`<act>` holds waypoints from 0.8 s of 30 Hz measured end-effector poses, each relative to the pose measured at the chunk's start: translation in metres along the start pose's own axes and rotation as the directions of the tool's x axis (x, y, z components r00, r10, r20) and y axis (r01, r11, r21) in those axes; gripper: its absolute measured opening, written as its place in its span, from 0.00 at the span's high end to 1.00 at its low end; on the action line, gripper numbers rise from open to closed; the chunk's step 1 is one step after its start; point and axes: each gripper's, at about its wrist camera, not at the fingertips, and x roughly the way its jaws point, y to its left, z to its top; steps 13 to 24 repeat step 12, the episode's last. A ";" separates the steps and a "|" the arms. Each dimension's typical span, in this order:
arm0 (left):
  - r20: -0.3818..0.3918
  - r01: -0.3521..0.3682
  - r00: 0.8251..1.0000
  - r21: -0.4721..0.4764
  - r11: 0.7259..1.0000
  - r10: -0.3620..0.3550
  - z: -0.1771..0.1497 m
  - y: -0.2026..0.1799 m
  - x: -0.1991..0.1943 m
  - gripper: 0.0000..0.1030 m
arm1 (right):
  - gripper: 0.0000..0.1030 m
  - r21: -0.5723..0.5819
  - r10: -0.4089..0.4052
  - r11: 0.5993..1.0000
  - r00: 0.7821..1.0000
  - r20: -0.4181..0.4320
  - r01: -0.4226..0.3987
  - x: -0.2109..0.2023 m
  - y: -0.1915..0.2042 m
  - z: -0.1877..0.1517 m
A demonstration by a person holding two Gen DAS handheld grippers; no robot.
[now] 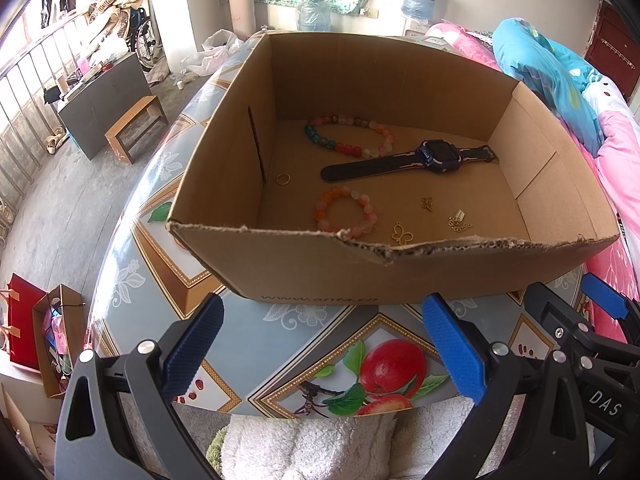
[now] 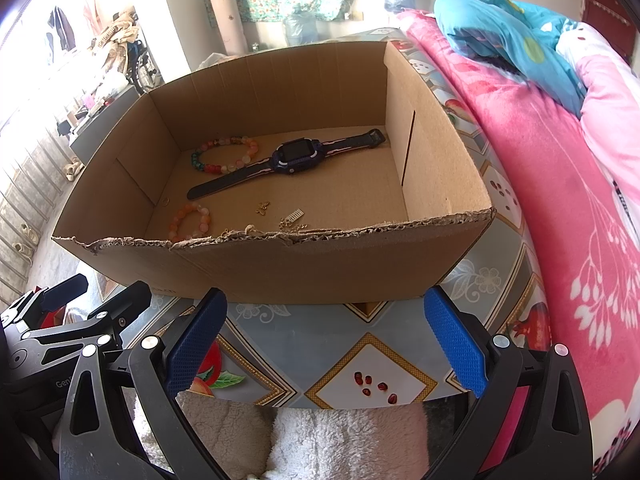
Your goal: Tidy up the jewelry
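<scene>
Two grippers, left [image 1: 322, 346] and right [image 2: 326, 340], fingers spread, before "www.anta.cn" cardboard box [image 1: 320, 276]

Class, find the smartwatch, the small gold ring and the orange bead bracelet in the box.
smartwatch [image 1: 438, 155]: left wrist view, on its screen.
gold ring [image 1: 283, 178]: left wrist view, on its band.
orange bead bracelet [image 2: 179, 220]: right wrist view, on its left-hand beads.

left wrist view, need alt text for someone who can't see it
An open brown cardboard box on a fruit-patterned tablecloth holds two beaded bracelets, a dark blue smartwatch and small gold charms. The open left hand-held gripper hovers before it.
</scene>
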 end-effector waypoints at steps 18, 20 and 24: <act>0.000 0.001 1.000 -0.004 1.000 -0.001 -0.001 -0.001 -0.001 0.05 | 0.08 0.003 0.000 1.000 1.000 0.000 0.000 -0.001 0.003 0.000; 0.000 0.001 1.000 -0.004 1.000 -0.001 -0.001 -0.001 -0.001 0.05 | 0.08 0.003 0.000 1.000 1.000 0.000 0.000 -0.001 0.003 0.000; 0.000 0.001 1.000 -0.004 1.000 -0.001 -0.001 -0.001 -0.001 0.05 | 0.08 0.003 0.000 1.000 1.000 0.000 0.000 -0.001 0.003 0.000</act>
